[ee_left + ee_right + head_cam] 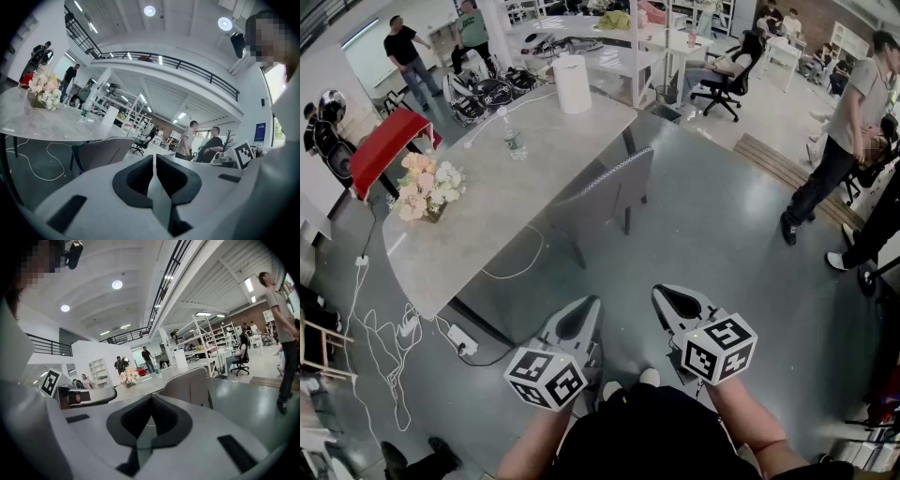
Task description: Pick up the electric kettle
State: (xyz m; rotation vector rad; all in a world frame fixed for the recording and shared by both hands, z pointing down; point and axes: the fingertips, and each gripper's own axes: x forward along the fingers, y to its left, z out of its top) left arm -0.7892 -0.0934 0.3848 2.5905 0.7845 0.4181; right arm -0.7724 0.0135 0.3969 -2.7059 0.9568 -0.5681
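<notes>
Telling the electric kettle apart is not possible in any view: only dark, indistinct things (492, 92) cluster near the far end of the marble table (487, 216), which carries a white cylinder (573, 82), a water bottle (514, 141) and a flower bouquet (427, 187). A grey chair (605, 192) stands beside it. Well apart from the table, the left gripper (586, 307) and right gripper (667, 296) each have jaws pressed together, empty.

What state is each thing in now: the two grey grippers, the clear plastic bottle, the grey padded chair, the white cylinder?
Left gripper: shut, empty.
Right gripper: shut, empty.
Clear plastic bottle: upright on the grey marble table.
Grey padded chair: upright, at the table's edge.
White cylinder: standing on end on the table.
</notes>
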